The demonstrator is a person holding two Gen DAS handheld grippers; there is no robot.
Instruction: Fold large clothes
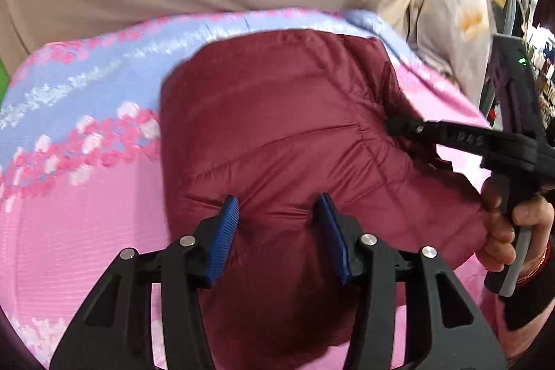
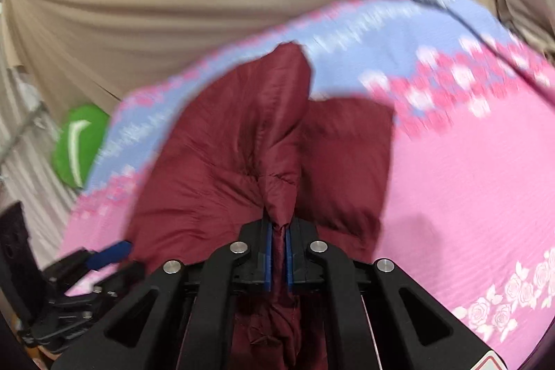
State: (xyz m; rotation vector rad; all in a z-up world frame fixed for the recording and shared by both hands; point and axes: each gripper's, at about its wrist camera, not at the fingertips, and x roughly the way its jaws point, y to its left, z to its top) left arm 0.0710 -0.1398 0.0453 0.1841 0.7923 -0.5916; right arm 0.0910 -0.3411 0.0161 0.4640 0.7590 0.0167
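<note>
Folding looks midway: maroon quilted puffer jacket (image 1: pixel 277 134) bunched on pink-and-blue floral bedsheet (image 1: pixel 76 224), right gripper (image 2: pixel 278 252) clamped on a raised fold, left gripper (image 1: pixel 277 214) fingers apart over its near edge, flattening left.

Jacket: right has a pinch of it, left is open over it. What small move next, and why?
Probably close the left gripper on the jacket. Its fingers are spread and pressing the fabric without holding it, while the right gripper is shut on a raised fold. A second hold would let both lift together.
</note>
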